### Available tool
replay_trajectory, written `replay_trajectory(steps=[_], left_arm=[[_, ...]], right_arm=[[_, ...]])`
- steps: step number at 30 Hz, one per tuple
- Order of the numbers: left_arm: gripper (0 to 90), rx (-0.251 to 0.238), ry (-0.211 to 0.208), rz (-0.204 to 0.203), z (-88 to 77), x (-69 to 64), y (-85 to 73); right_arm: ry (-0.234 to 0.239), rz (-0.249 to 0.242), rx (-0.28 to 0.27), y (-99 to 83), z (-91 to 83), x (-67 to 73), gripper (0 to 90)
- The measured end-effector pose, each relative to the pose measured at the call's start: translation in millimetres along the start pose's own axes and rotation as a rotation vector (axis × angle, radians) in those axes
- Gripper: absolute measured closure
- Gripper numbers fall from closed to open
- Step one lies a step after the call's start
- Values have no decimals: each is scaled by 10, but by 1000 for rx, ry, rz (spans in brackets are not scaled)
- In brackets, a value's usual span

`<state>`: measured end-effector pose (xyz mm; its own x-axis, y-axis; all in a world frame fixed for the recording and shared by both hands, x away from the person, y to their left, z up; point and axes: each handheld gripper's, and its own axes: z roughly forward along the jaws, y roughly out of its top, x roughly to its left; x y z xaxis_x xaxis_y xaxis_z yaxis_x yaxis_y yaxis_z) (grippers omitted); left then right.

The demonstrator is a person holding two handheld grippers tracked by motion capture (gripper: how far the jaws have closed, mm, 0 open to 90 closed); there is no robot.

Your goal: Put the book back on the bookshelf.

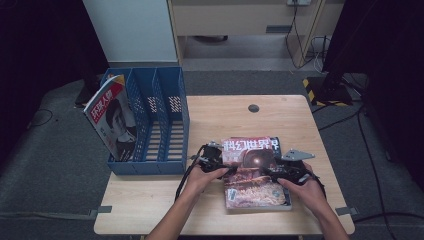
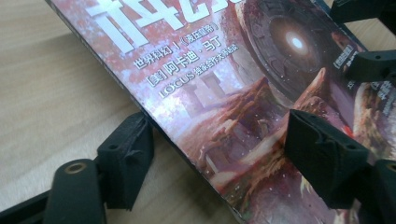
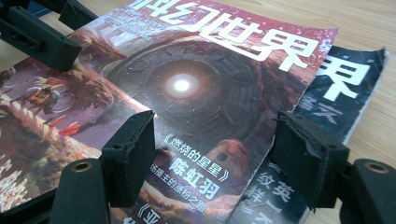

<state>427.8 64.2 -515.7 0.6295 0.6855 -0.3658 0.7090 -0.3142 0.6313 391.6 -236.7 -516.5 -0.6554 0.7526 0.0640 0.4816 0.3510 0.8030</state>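
Both claws, left (image 1: 226, 170) and right (image 1: 266, 172), are straddling the top magazine's (image 1: 252, 167) edges, open, gripping nothing; should be closing on that cover alone, sparing the lower magazine (image 3: 345, 88).

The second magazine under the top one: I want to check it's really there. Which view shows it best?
The right gripper view: the dark second magazine sticks out beside the top magazine. The high view gives just an edge; the left gripper view doesn't make it out.

A reddish-purple space scene with white lettering is being shown on the top magazine (image 1: 252, 167); the file rack (image 1: 160, 125) is blue.
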Motion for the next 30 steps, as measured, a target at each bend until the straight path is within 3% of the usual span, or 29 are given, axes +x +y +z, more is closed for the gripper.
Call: replay_trajectory(steps=[3, 7, 11, 16, 18, 26, 30], left_arm=[[241, 12, 26, 16, -50, -41, -23], [246, 17, 31, 46, -96, -87, -51], [253, 33, 31, 64, -100, -79, -28], [252, 32, 25, 52, -63, -57, 9], [248, 32, 24, 46, -41, -26, 42], [215, 24, 13, 13, 74, 86, 167], [199, 13, -14, -17, 125, 134, 181]], right_arm=[[19, -14, 7, -3, -12, 25, 306], [35, -18, 14, -13, -30, 51, 308], [25, 29, 17, 12, 25, 38, 260], [-15, 62, 30, 111, 144, 21, 194], [-21, 54, 44, 140, 169, 10, 190], [3, 40, 38, 124, 145, -52, 239], [3, 34, 24, 107, 142, -53, 240]])
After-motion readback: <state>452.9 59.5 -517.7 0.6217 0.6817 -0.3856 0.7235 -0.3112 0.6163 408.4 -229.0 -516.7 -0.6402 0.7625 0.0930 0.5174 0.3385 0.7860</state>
